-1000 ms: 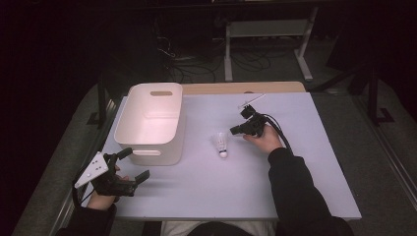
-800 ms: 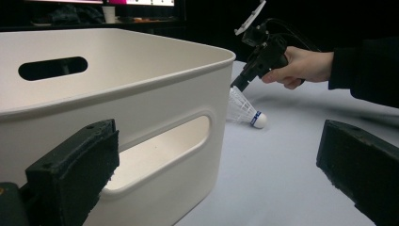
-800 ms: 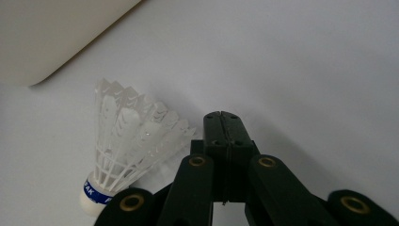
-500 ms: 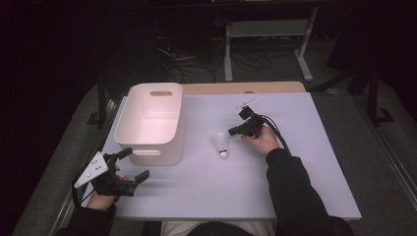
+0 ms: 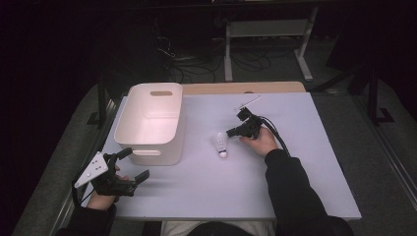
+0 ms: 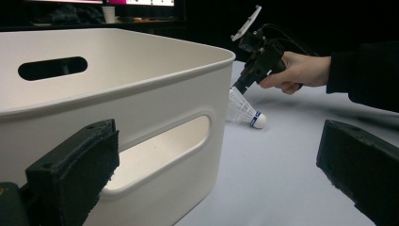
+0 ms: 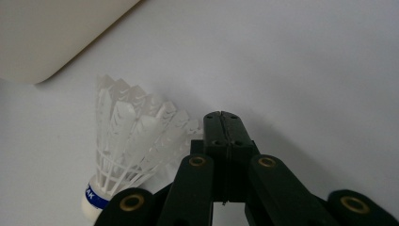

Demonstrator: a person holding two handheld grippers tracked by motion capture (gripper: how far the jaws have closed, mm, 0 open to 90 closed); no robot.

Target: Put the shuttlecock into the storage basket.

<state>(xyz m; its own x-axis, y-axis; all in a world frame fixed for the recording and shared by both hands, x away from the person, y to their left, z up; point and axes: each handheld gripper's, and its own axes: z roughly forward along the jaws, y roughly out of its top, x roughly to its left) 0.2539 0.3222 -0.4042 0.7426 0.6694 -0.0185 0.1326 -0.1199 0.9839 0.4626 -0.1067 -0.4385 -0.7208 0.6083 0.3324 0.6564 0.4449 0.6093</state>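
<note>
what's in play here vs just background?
In play:
- shuttlecock, lying on the table
- right gripper, jaws shut, tips beside the feathers, nothing held
- white bin, empty

Background:
- left gripper, open, near the bin's corner
- cables and metal stand on the floor behind

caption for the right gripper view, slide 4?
Right gripper, jaws shut and empty, poised beside a white shuttlecock lying on the table, near the white bin.
</note>
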